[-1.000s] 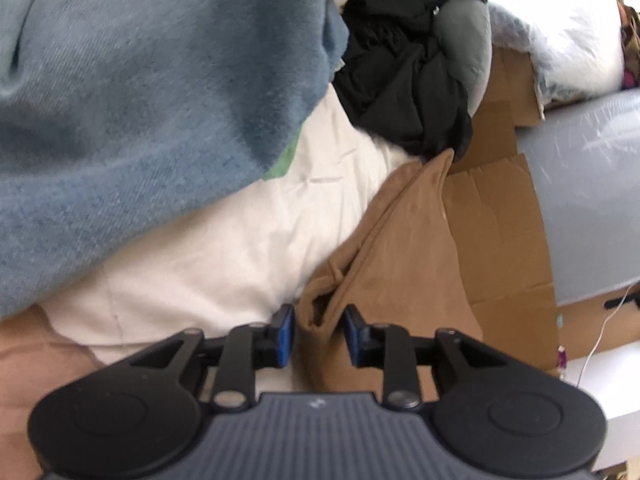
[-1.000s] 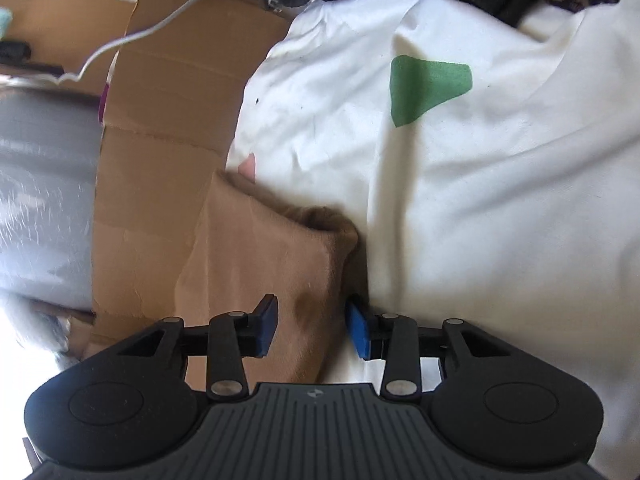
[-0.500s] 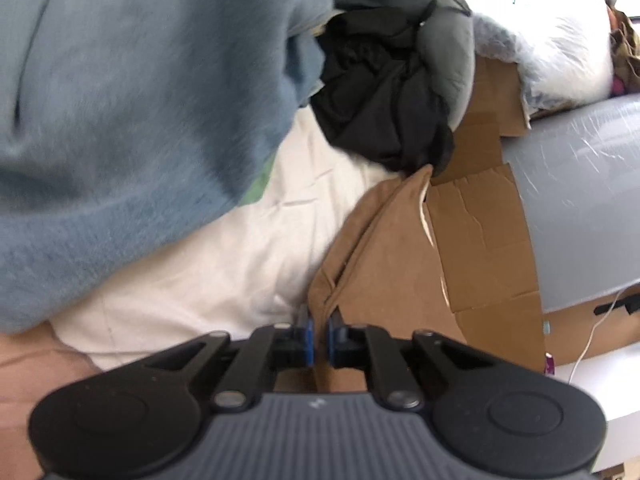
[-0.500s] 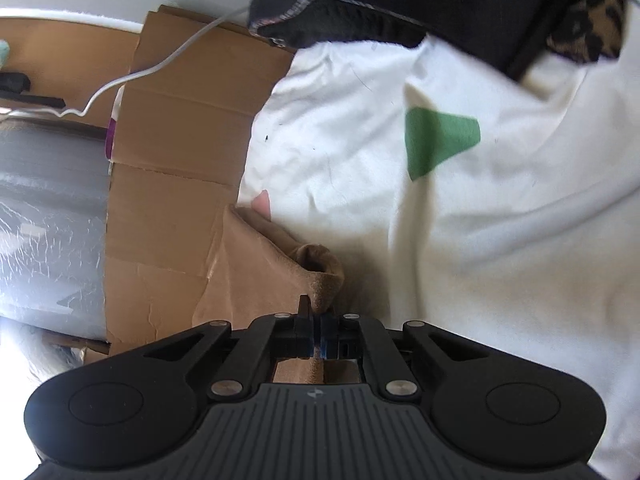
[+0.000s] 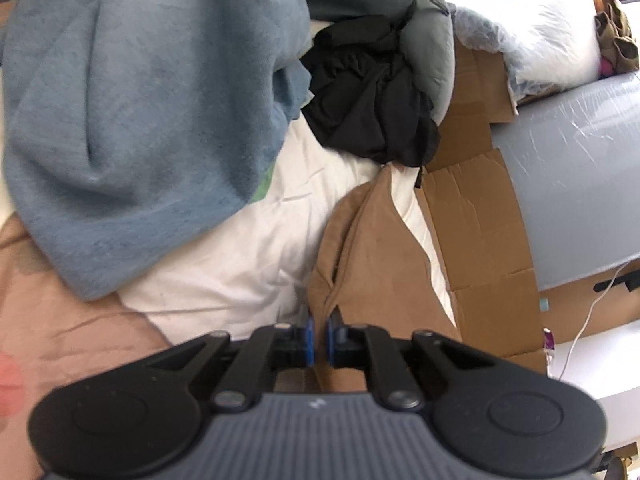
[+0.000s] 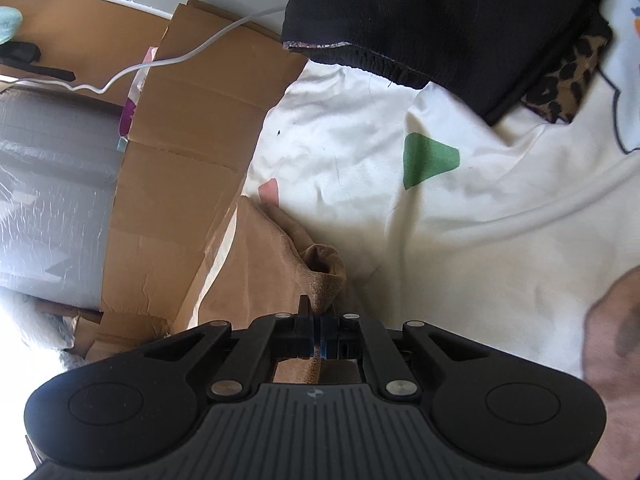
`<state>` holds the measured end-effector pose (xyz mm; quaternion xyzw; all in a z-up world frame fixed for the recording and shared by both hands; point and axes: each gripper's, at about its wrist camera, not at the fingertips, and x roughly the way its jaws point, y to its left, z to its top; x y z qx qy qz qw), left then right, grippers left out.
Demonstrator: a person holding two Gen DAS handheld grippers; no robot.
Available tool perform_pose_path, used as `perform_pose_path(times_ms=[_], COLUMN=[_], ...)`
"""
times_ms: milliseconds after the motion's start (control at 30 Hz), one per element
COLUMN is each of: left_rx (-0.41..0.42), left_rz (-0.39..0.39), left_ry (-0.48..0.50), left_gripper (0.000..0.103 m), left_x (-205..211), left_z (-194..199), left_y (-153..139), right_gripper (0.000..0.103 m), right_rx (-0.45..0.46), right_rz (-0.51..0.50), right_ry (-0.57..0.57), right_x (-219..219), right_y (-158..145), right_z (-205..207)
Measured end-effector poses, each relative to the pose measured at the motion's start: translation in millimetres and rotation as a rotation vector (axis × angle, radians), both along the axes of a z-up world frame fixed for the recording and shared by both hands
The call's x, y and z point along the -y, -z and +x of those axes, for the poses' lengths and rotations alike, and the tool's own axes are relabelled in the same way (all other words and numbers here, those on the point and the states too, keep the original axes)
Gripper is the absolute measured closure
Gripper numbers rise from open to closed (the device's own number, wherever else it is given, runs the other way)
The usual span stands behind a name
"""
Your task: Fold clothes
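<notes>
**Both grippers clamped on the brown garment at the bed's edge**

The left gripper (image 5: 318,338) had its blue-padded fingers drawn nearly together on a fold of the brown garment (image 5: 376,256), with only a thin strip of cloth showing between the pads. The right gripper (image 6: 319,336) was pinched tight on a bunched corner of the same garment (image 6: 320,280), its fingers closed with fabric squeezed between them.

The garment lay at the edge of a white sheet (image 5: 248,256), partly over flattened cardboard (image 5: 476,216) beside it. It rose in a soft ridge from the left gripper toward a black heap of clothing (image 5: 372,116). A large blue blanket (image 5: 132,120) was piled on the sheet to the left, well apart from the grip points.

The cloth looked light, limp and slightly fuzzy, something like a knit or suede-feel fabric. It would likely sag and crease wherever it was unsupported, and it seemed unlikely to slip from padded fingers. Because it was so soft, a pinch on one layer could drag only that layer, so holds at two separate corners or along a hem looked best for spreading it flat. The bunched corner in the right gripper appeared to hold several layers, which might have made the fold uneven.
</notes>
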<state>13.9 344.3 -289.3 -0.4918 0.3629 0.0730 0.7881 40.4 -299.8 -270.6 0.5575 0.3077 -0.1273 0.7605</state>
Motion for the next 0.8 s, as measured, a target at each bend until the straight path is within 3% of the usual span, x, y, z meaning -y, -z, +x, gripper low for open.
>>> perform_pose_path(times_ms=[333, 633, 800], left_rx=[-0.044, -0.081, -0.114], left_rz=[0.029, 0.062, 0.069], left_ry=[0.049, 0.060, 0.062], left_gripper=[0.096, 0.096, 0.095], left_x=[1, 9, 7], left_z=[-23, -30, -37], left_y=[-16, 23, 40], right_gripper=[0.102, 0.101, 0.089], right_rx=[-0.050, -0.186, -0.274], right_rz=[-0.022, -0.067, -0.097], right_ry=[-0.023, -0.093, -0.091], right_x=[3, 15, 20], right_y=[-17, 22, 29], right_z=[-22, -14, -28])
